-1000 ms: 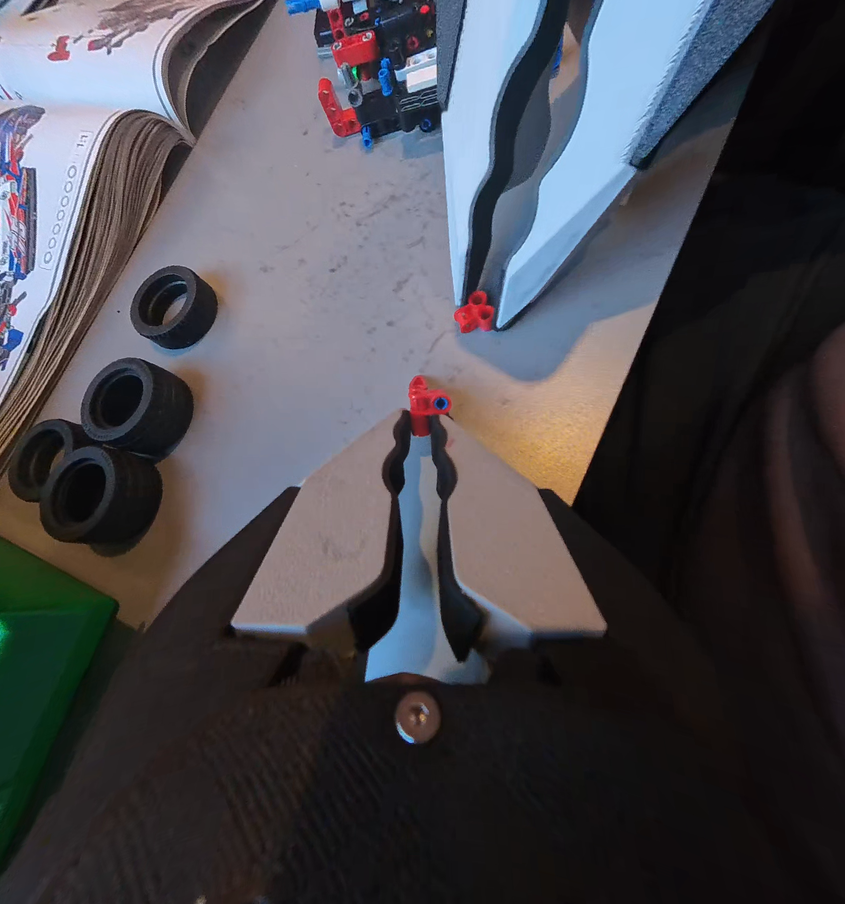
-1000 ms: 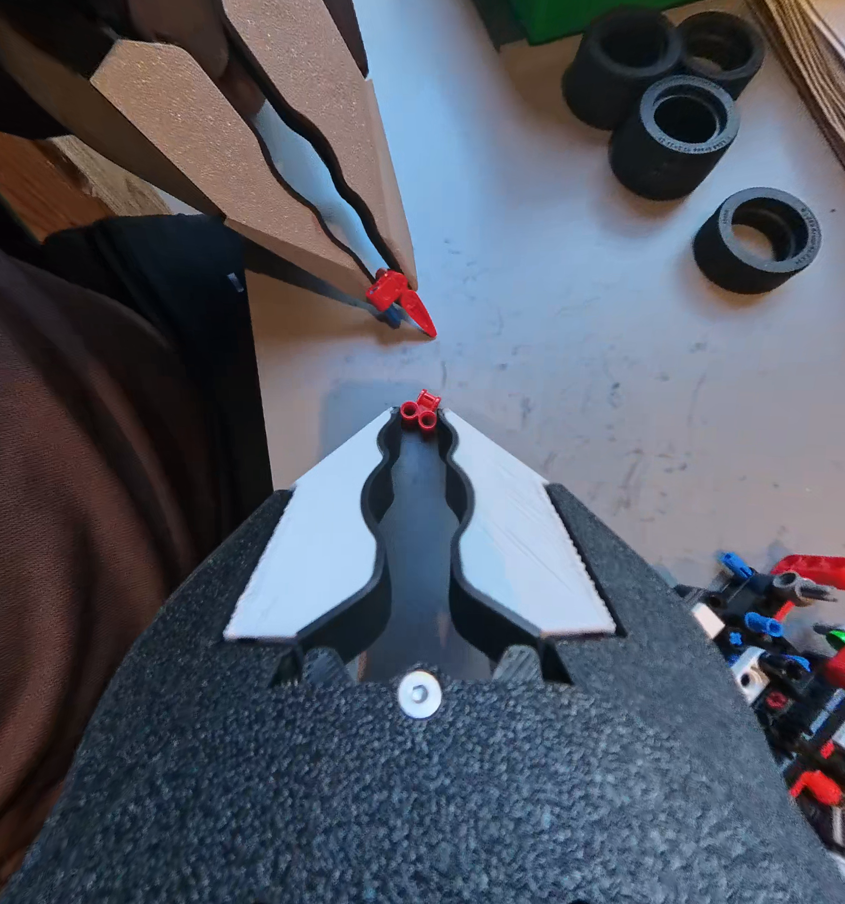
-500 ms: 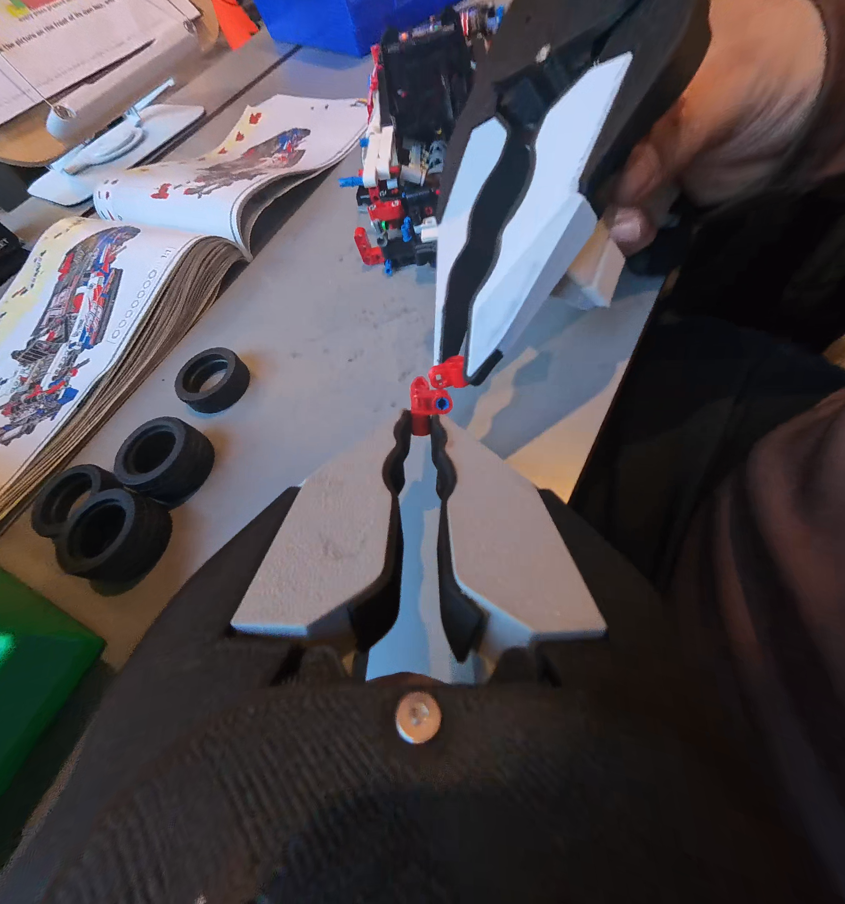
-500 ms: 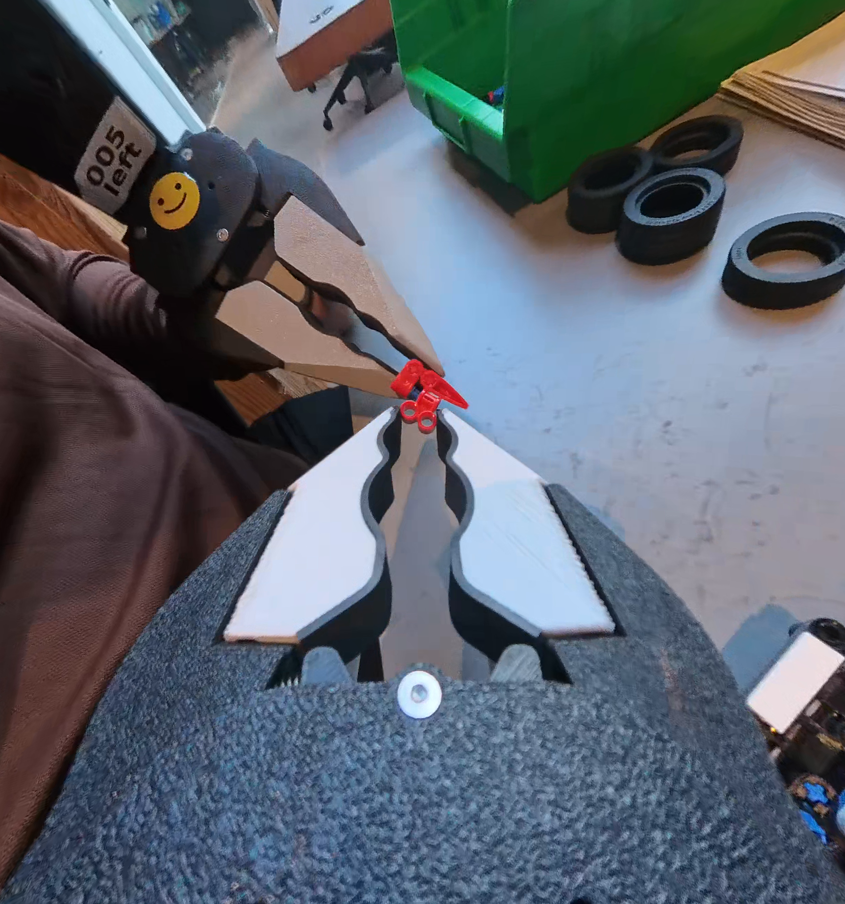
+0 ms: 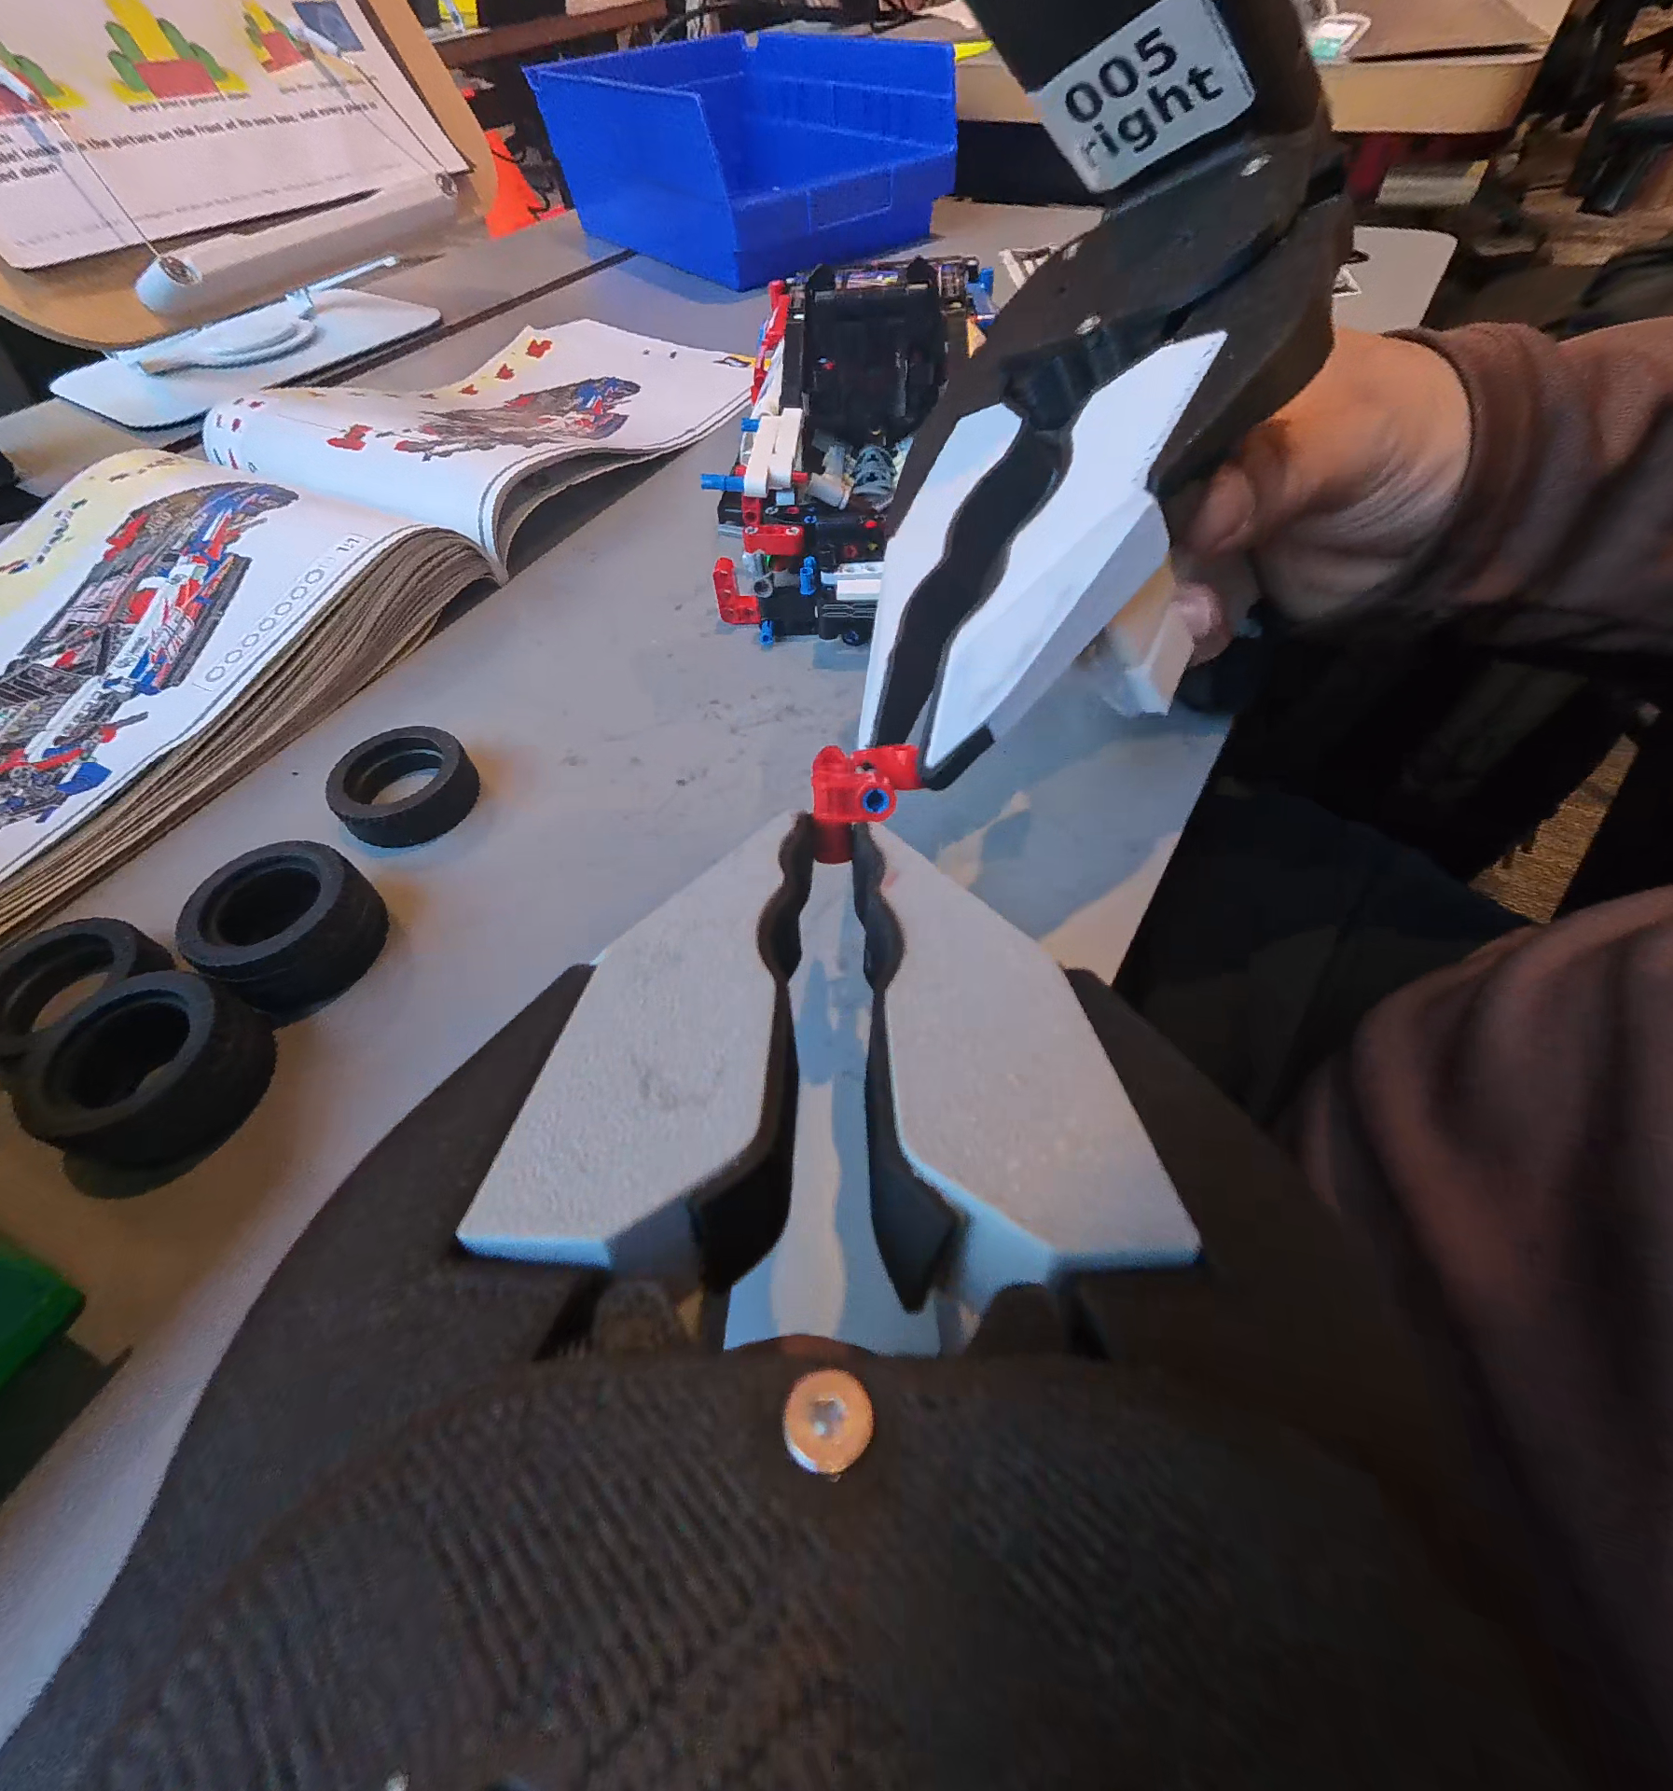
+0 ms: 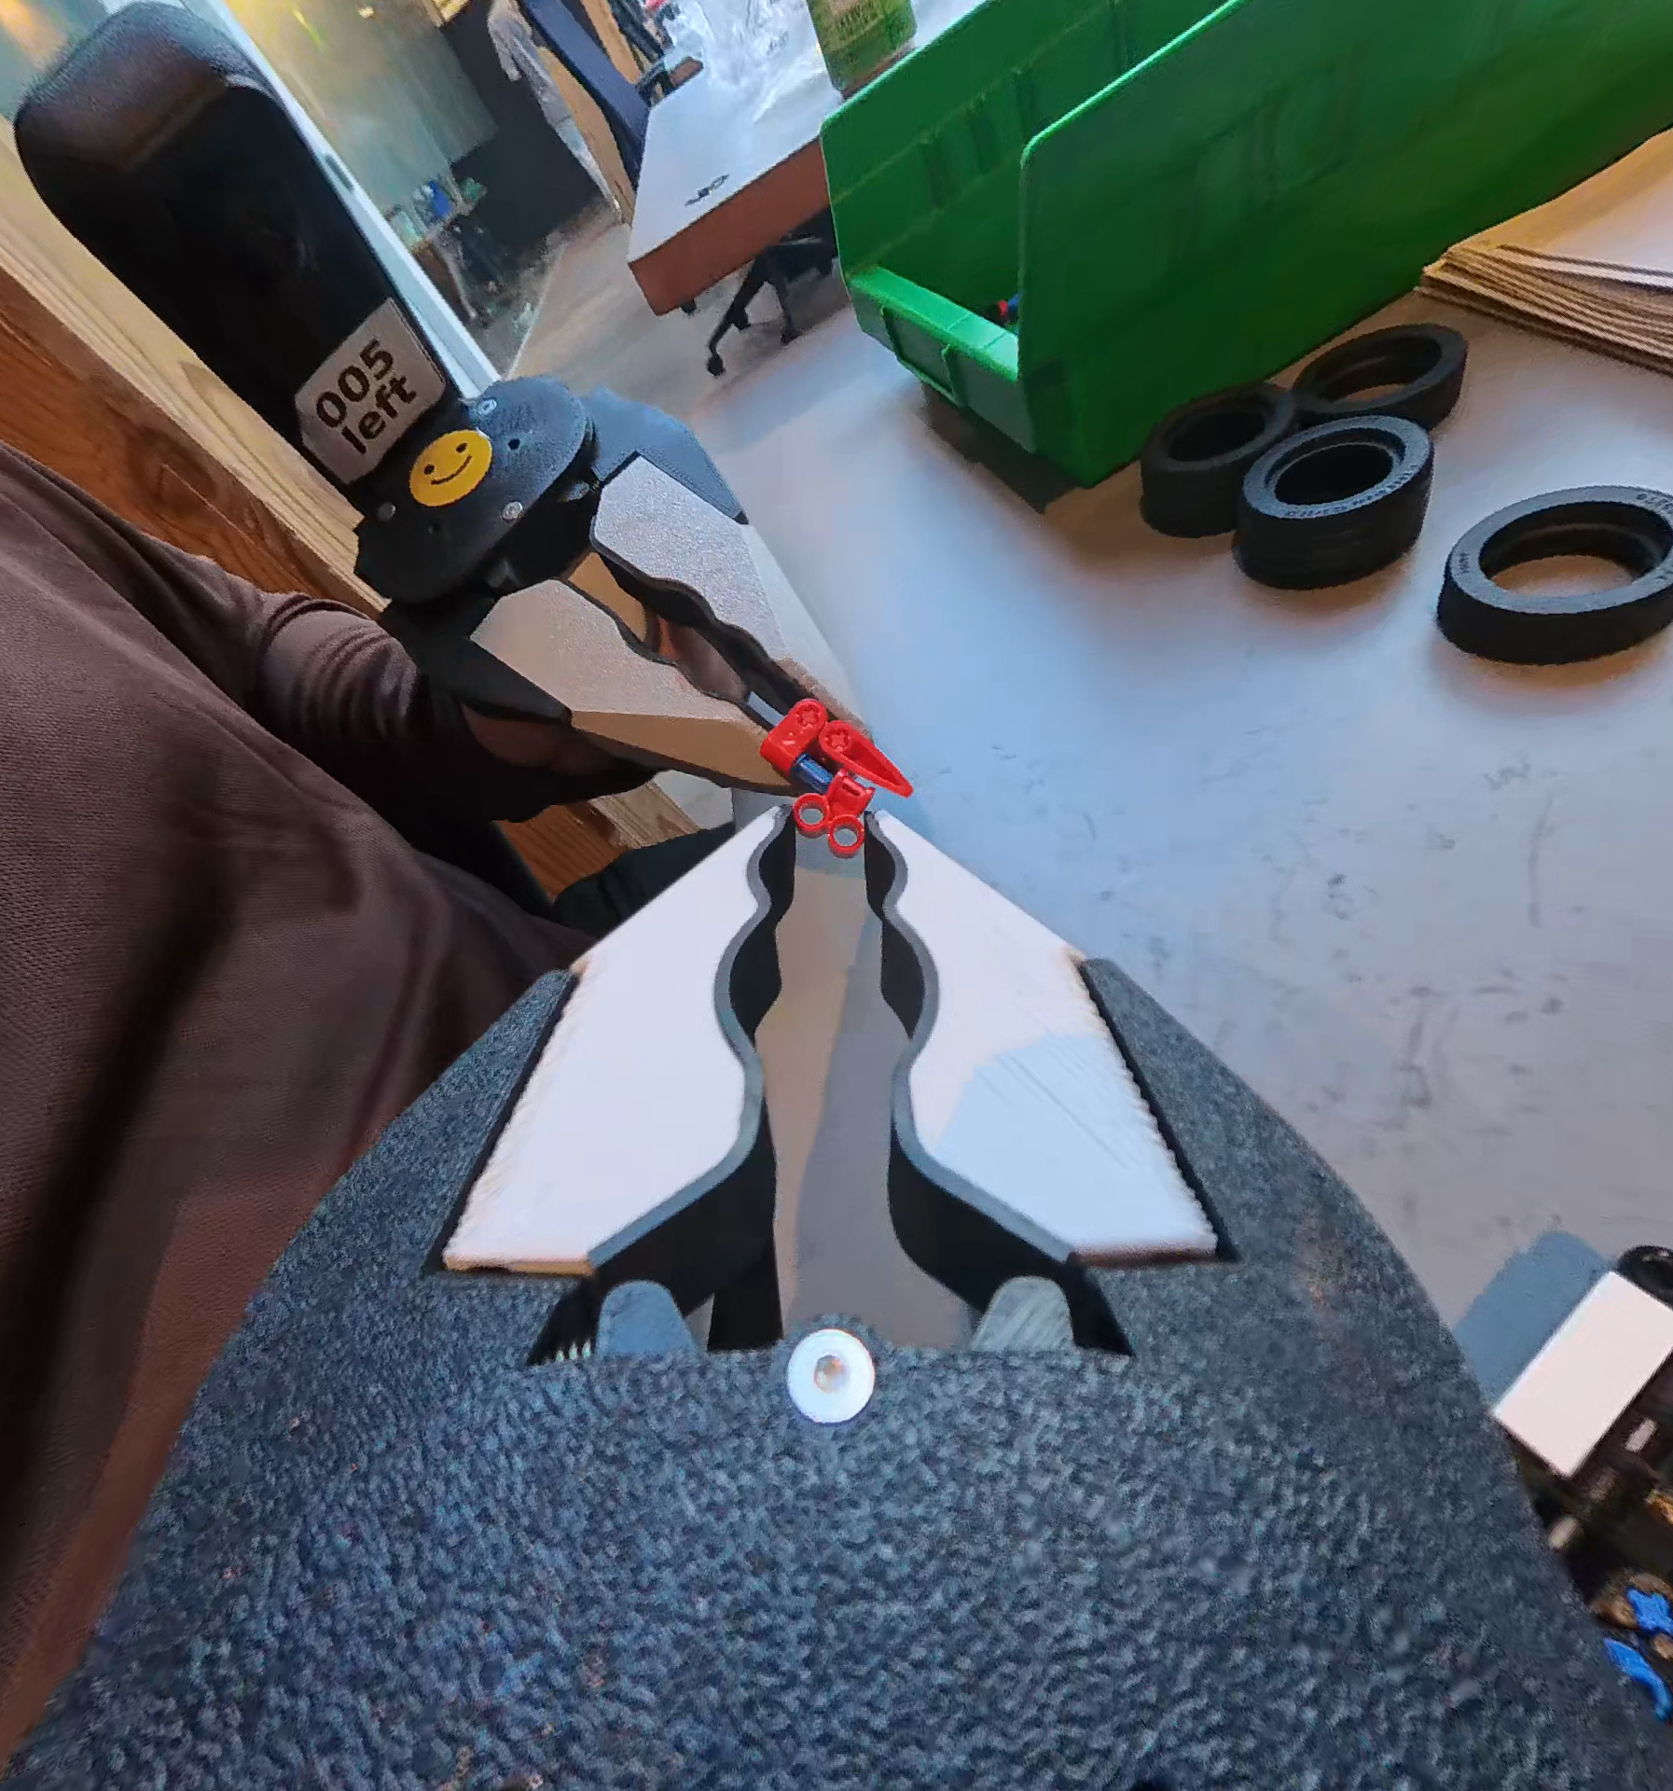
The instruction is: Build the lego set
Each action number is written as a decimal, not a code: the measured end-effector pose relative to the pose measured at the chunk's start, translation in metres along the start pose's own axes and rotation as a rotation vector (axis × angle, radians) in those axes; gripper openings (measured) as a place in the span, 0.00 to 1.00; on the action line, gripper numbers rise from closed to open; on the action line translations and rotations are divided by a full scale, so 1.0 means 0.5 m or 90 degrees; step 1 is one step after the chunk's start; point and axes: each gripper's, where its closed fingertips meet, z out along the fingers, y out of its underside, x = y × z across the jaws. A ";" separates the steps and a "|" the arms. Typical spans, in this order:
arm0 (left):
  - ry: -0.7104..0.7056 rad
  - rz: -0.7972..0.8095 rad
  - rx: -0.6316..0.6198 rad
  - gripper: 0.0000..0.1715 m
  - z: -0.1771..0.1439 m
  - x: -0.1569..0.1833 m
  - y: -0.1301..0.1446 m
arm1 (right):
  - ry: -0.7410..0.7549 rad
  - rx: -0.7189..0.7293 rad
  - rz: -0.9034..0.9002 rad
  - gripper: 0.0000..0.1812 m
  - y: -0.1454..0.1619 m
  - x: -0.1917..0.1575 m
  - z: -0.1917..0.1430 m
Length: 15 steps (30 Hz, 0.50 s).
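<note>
My left gripper (image 5: 831,841) is shut on a small red Lego connector with a blue pin (image 5: 842,797), held above the table's near edge. My right gripper (image 6: 831,832) is shut on a second small red connector (image 6: 835,812). In the left wrist view the right gripper (image 5: 910,766) comes in from the upper right, and its red piece (image 5: 886,761) touches the left one. In the right wrist view the left gripper (image 6: 774,741) comes from the left with its red piece (image 6: 828,741) against mine. The partly built Lego vehicle (image 5: 847,455) stands farther back on the table.
Several black tyres (image 5: 271,916) lie at the left on the grey table (image 5: 619,698), beside an open instruction book (image 5: 232,562). A blue bin (image 5: 745,145) stands at the back, a green bin (image 6: 1201,194) by the tyres. A person's brown sleeve (image 5: 1540,1211) fills the right side. Both grippers' tips are close together, under 4 cm apart. My right gripper's tips are some 20 cm from the partly built Lego vehicle (image 5: 847,455).
Both grippers have lifted from the table and tilted up. The two red pieces, a little apart one second ago, have come together and now touch.
</note>
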 end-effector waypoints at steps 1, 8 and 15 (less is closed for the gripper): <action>0.000 -0.006 0.004 0.03 0.000 0.000 -0.002 | -0.004 0.002 0.003 0.07 -0.001 -0.001 0.000; 0.000 -0.028 0.014 0.03 0.002 0.000 -0.006 | -0.007 0.006 0.006 0.07 -0.003 -0.001 0.001; -0.006 -0.027 0.015 0.03 0.001 -0.001 -0.006 | -0.015 0.012 0.012 0.07 -0.004 -0.001 -0.001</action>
